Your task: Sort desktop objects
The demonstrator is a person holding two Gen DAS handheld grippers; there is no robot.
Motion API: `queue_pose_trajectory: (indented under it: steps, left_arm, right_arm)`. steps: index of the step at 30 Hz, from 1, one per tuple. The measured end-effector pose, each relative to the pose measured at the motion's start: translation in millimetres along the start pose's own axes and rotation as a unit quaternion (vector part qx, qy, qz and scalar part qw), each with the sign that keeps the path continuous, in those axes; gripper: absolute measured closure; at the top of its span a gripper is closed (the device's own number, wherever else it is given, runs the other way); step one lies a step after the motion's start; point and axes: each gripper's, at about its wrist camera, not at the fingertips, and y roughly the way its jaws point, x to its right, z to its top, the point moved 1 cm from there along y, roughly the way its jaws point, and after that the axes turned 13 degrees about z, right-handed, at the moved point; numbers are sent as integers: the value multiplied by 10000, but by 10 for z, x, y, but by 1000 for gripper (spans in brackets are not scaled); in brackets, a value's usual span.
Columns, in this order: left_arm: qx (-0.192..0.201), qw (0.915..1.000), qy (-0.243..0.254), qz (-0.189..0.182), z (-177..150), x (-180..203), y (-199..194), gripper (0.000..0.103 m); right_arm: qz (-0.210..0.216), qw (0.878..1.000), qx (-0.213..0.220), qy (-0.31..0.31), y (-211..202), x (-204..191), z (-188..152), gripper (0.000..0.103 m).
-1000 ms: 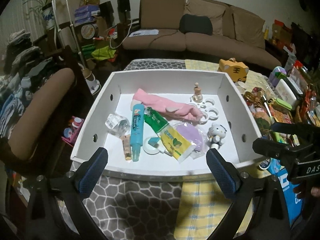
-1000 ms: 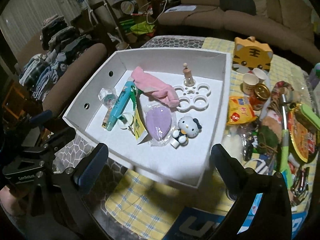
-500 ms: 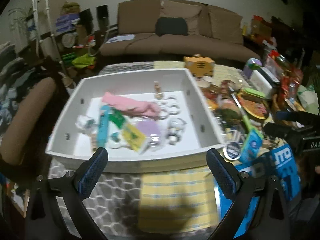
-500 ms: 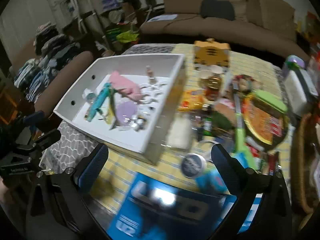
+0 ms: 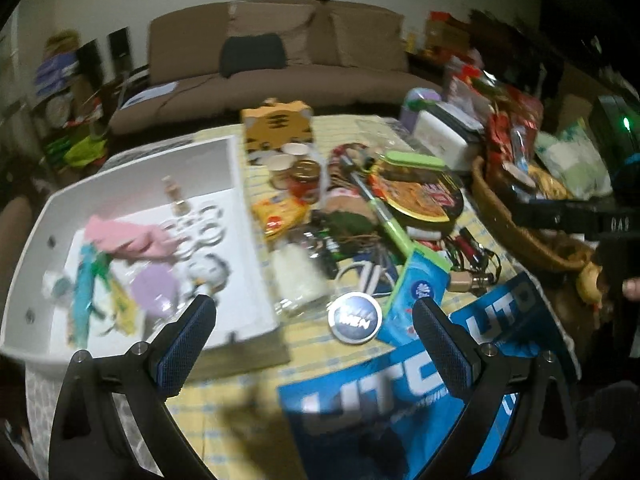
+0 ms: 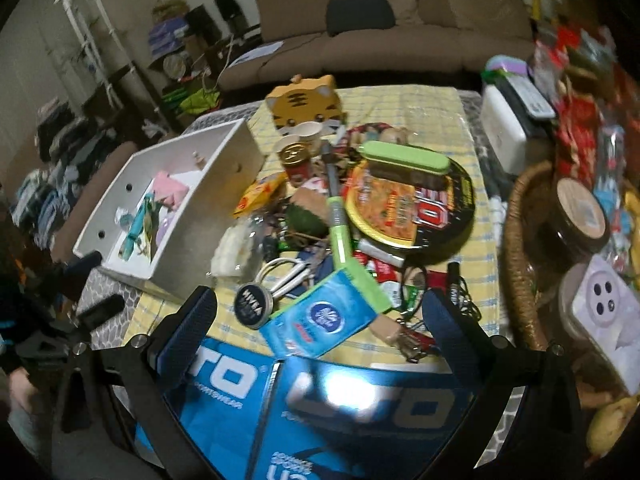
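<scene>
A white box at the table's left holds sorted items: a pink cloth, a blue tube, a purple pouch. It also shows in the right wrist view. Loose clutter lies right of it: a round Nivea tin, a blue tissue pack, a green stick. My left gripper is open and empty above the tin. My right gripper is open and empty above the tissue pack.
A tiger box, red can, noodle bowl and wicker basket crowd the table's middle and right. A blue bag lies at the front edge. A sofa stands behind.
Both grippers have swung right, from over the white box to over the loose clutter beside it. Both stay open and empty.
</scene>
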Motion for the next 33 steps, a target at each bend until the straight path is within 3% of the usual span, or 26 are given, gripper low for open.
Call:
queue_pose_trajectory:
  steps: [6, 9, 13, 17, 18, 21, 27, 33]
  left_arm:
    - [11, 9983, 340, -483, 159, 473, 297, 2]
    - [-108, 9967, 485, -645, 191, 703, 490, 2]
    - [-250, 9943, 540, -889, 212, 907, 674, 2]
    - [-302, 9926, 444, -1092, 202, 999, 738, 2]
    - [-326, 9923, 354, -1142, 191, 998, 745, 2]
    - [-397, 9908, 240, -1270, 167, 992, 749, 2]
    - [-408, 9911, 316, -1229, 150, 906, 727, 2]
    - [-402, 9915, 335, -1193, 150, 889, 744, 2]
  right_arm:
    - [48, 9988, 149, 469, 48, 494, 13, 0]
    - [-48, 9984, 166, 531, 93, 623, 34, 0]
    - [157, 9977, 138, 645, 147, 752, 56, 4]
    - [219, 9976, -58, 652, 200, 793, -18, 22]
    - [353, 9967, -156, 718, 228, 810, -59, 32]
    - [820, 9901, -340, 1091, 282, 894, -191, 46]
    - [1174, 9759, -553, 1753, 371, 1092, -426, 46]
    - [1564, 9582, -620, 2314, 654, 1245, -451, 46]
